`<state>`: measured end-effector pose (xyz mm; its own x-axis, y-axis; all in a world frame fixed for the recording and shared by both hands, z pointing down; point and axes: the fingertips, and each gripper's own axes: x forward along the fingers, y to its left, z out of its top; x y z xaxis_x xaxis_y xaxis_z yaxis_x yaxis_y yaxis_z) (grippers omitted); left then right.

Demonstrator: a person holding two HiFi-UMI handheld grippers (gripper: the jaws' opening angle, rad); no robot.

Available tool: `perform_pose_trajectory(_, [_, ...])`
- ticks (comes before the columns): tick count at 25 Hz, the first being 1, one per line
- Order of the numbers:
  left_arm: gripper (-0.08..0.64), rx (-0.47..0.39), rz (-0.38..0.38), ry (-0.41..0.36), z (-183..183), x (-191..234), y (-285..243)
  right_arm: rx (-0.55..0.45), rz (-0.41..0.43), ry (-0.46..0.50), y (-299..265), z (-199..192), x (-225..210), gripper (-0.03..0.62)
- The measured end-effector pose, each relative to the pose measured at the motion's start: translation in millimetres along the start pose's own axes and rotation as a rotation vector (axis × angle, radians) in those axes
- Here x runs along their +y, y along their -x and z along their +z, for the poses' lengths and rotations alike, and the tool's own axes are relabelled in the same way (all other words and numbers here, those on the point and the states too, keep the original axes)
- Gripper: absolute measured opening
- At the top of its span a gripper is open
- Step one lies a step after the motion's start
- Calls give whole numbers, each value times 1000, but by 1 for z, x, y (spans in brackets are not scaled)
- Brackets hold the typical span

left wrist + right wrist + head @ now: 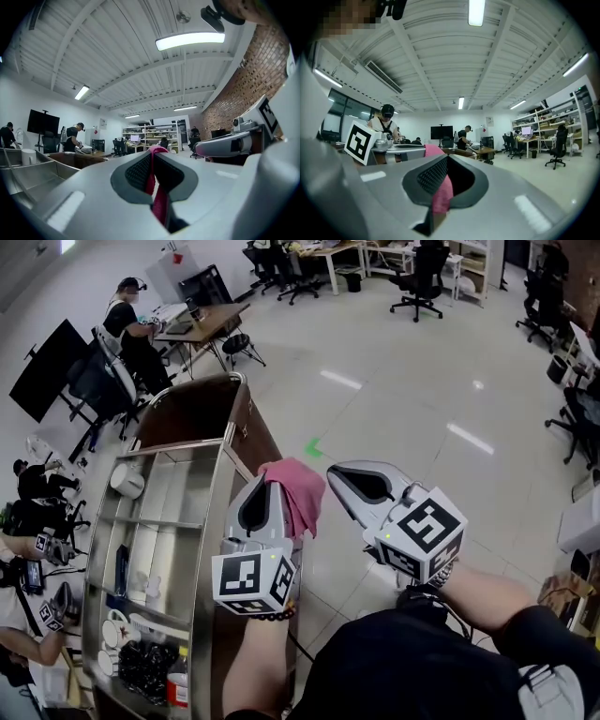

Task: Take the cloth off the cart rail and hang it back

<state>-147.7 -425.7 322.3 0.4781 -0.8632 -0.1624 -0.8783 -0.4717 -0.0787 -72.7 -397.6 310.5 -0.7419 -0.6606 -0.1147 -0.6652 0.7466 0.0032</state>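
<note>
Head view: left tool (pixel 266 482) and right tool (pixel 341 471), raised together, pinch cloth (pixel 300 493).

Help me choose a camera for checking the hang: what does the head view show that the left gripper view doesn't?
Head view only: green tape mark on the floor, the person's bare left forearm. Left gripper view only: long ceiling light, red brick wall. Both: pink fabric cloth, left gripper, right gripper, steel cart.

Head view steeply downward, both gripper views low, facing outward, sharing cloth (pixel 298 493)
</note>
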Motion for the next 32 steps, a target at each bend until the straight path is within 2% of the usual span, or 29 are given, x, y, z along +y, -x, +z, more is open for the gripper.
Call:
perform_pose_trajectory(10, [14,20,85,-18,-27,13,-56,2,88,-24,-25,-23,-59,0])
perform_pose_trajectory(16, [14,30,170,-34,-25,5,-118,8,188,-32,-34,-16,-123,2])
perform_pose_trajectory(24, [14,34,277,-60,-54,7,-177,34,311,-40,-47,-53,-186,34])
perform_pose_trajectory(28, [14,40,308,-68,-82,15,-220,28,335,-50,-60,-78,-233,34])
perform_pose_trajectory(32, [14,55,315,-80,-81,0,-239,16,344,-64,-48,-71,-255,34])
